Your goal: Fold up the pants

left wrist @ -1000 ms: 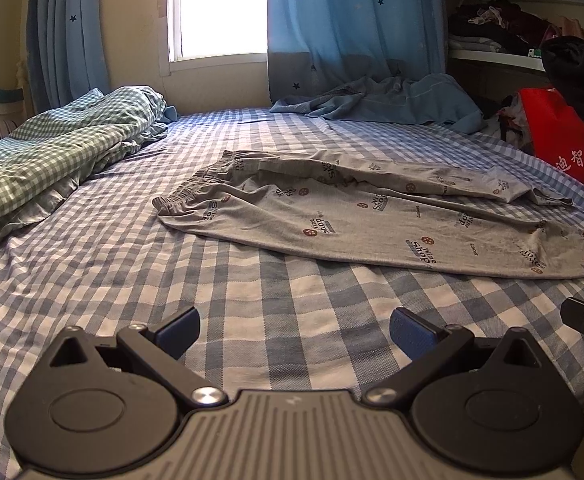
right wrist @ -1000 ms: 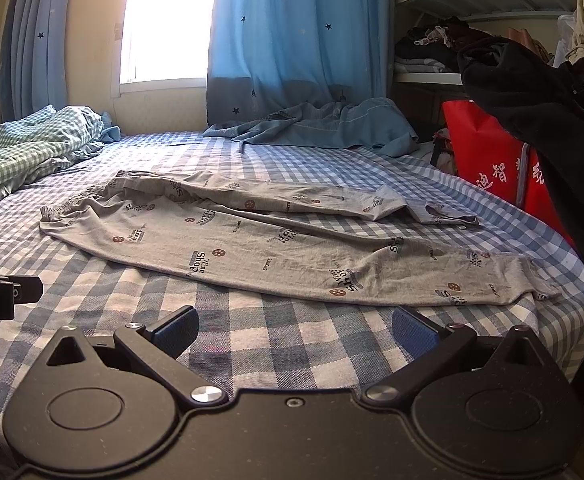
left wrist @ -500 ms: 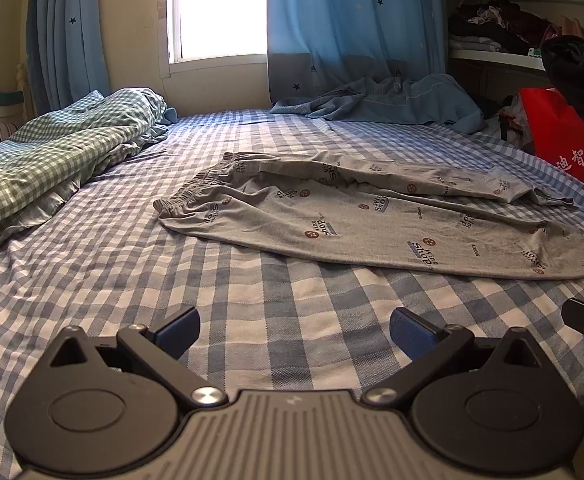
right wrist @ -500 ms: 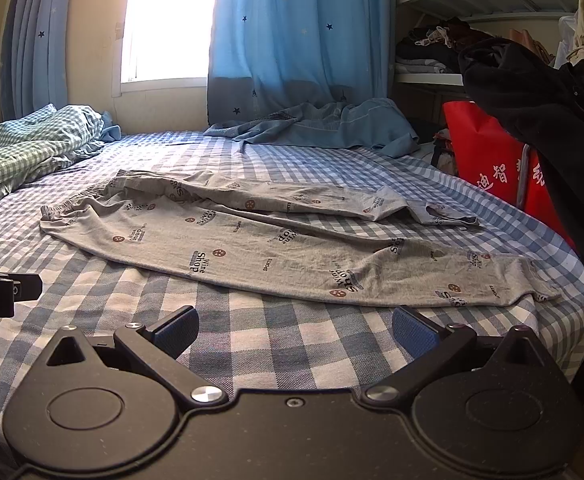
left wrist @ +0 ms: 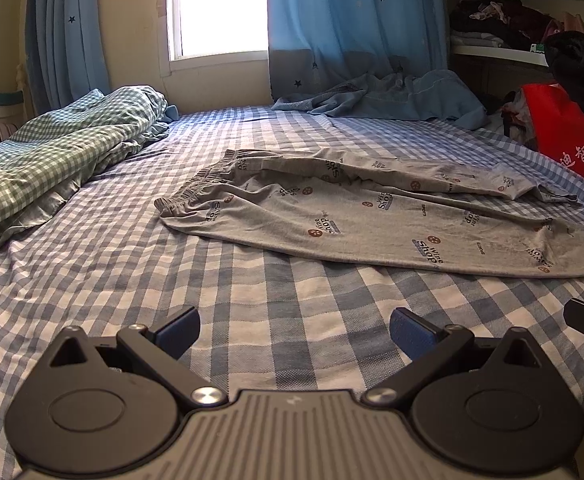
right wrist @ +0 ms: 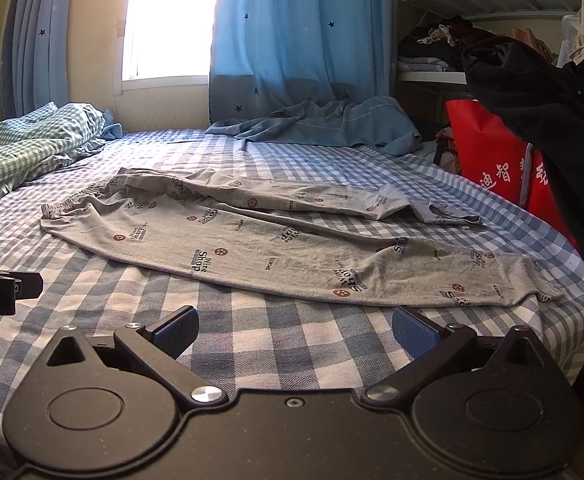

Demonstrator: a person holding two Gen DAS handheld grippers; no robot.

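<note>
Grey pants [left wrist: 372, 216]: lying spread across the checked bed [left wrist: 251, 320], at twelve o'clock from both tools, waistband at ten o'clock, cuffs trailing toward two.
Left gripper [left wrist: 294, 330]: hovering over bare sheet, fingers standing wide apart, gripping nothing.
Right gripper [right wrist: 294, 330]: fingers likewise spread and empty, sitting nearer the cuffs (probably one tool per end).
Edges: near leg's hem is reaching close to the bed's three o'clock edge.
Room: bare sheet is showing along the near side; quilt [left wrist: 43, 160] is crowding nine o'clock.
</note>
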